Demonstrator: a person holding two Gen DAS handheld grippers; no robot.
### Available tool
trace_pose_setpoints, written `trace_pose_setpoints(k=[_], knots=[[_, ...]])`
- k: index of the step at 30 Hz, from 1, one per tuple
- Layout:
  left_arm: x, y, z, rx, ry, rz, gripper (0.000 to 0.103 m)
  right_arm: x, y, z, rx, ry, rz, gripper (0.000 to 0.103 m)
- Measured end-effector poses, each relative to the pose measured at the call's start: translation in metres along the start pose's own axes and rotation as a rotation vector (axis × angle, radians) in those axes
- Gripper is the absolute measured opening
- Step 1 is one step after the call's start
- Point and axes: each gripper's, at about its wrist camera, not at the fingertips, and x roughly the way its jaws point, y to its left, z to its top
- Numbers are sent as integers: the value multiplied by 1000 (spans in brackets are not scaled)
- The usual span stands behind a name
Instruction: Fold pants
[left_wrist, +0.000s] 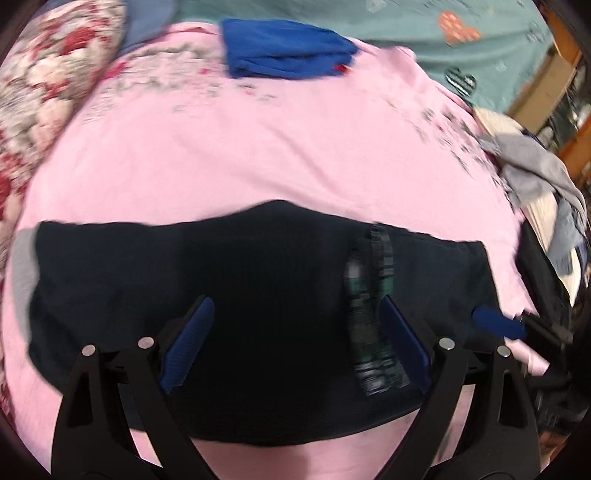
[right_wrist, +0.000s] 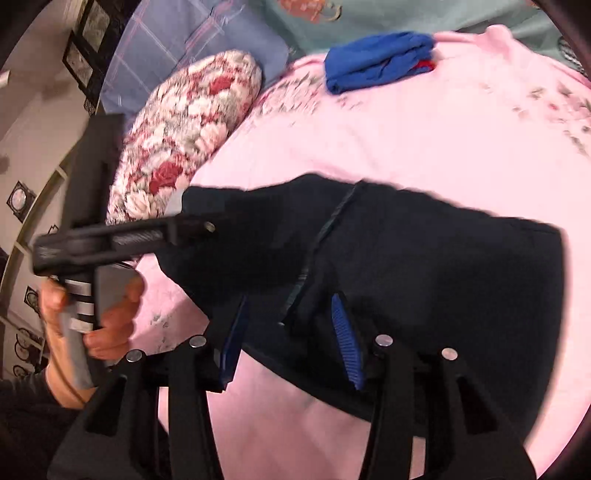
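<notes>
Dark pants lie folded flat on pink sheet.

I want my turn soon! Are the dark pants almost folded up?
Nearly. The dark pants already lie doubled into a short, wide bundle on the pink sheet, and a blue garment sits folded further back. Right now the left gripper and right gripper hang open over the bundle, gripping nothing. Left to do, probably: one more fold or some smoothing, since a plaid strip still shows on top.
</notes>
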Motion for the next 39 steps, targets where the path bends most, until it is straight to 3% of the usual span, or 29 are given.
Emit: trace_pose_setpoints(k=[1, 5, 8, 11, 12, 13, 15, 19, 24, 28, 30, 32, 33, 35, 39], knots=[[3, -7, 0, 14, 8, -5, 92, -8, -7, 0, 8, -17, -50, 46], [17, -30, -11, 96, 45, 0, 92, -29, -44, 3, 108, -62, -188, 24], [27, -25, -17, 90, 73, 47, 92, -36, -70, 1, 178, -91, -258, 24], [31, -12, -23, 57, 82, 30, 94, -20, -95, 0, 224, -58, -295, 24], [29, -12, -26, 70, 71, 37, 94, -12, -104, -2, 230, -30, -339, 17], [27, -12, -27, 78, 66, 47, 94, -10, -104, -2, 221, -40, -377, 5], [21, -10, -29, 67, 60, 55, 94, -16, -100, -4, 211, -42, -386, 5], [13, -3, -37, 16, 42, 19, 94, -43, -88, -19, 198, -65, -289, 9], [21, -1, -40, 44, 33, 31, 98, -36, -68, -49, 128, 34, -302, 10], [10, -1, -42, 30, 23, 34, 97, -44, -74, -51, 162, 12, -301, 10], [3, 0, -45, 42, -2, 22, 97, -48, -62, -47, 124, -14, -386, 16], [5, 2, -48, 54, 1, 33, 97, -50, -51, -48, 95, -46, -335, 31], [8, 7, -49, 31, 24, 46, 97, -45, -49, -50, 87, -29, -296, 33], [3, 16, -50, -5, 29, 47, 96, -33, -54, -56, 101, 4, -334, 33], [-42, 43, -49, -38, -71, -40, 96, -45, -50, -55, 141, -40, -291, 36]])
